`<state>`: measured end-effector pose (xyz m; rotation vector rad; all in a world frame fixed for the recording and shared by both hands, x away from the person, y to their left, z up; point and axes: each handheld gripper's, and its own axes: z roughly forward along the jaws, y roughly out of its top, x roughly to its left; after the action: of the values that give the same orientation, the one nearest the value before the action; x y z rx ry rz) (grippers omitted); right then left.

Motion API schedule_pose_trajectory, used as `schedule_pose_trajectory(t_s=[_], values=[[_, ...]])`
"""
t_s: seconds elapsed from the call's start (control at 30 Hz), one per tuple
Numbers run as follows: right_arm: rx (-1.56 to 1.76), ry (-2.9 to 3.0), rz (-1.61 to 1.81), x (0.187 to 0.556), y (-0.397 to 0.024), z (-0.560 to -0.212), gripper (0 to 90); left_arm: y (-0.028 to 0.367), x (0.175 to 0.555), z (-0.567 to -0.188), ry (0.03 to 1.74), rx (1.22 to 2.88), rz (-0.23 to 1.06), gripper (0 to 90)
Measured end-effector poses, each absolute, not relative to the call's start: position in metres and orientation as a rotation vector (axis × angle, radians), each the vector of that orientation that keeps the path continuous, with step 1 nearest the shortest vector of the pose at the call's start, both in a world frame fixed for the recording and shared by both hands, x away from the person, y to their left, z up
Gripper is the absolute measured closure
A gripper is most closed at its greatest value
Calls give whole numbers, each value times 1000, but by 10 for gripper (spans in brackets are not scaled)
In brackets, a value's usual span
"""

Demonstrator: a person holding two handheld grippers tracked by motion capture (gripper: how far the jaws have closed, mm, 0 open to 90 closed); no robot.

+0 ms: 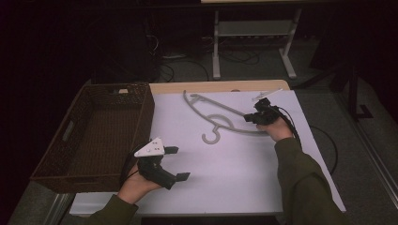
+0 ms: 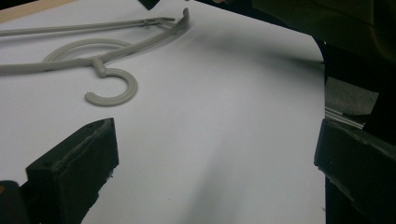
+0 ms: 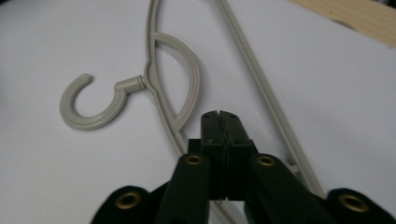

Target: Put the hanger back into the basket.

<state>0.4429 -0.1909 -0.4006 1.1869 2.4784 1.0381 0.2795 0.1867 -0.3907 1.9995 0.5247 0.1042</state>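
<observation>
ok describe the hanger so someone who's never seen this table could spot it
On the white table top, look right of the brown wicker basket, toward the far edge. The hanger lies flat there, pale grey plastic with a curled hook, its right end by the right tool; nothing else there is grey and looped.

Brown wicker basket (image 1: 141, 110) at table's left, white sheet (image 1: 234, 178) over wooden tabletop (image 1: 206, 87), metal stand (image 1: 253, 28) behind

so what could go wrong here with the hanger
The right tool is shut on the hanger near one end, far from the hook; lifted from there, the hanger may swing or twist loose. The thin arm could slip from the pinch. Its far end lies near the basket and might snag.
</observation>
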Motion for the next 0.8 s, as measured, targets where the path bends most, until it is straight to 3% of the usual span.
schedule_pose_trajectory(t_s=[0.43,0.8], values=[[1180,2560,922,457,-167,-433,896,187,280,-391,524,2000,100,0],[1158,2601,908,453,-166,-437,896,187,279,-391,535,1992,97,0]])
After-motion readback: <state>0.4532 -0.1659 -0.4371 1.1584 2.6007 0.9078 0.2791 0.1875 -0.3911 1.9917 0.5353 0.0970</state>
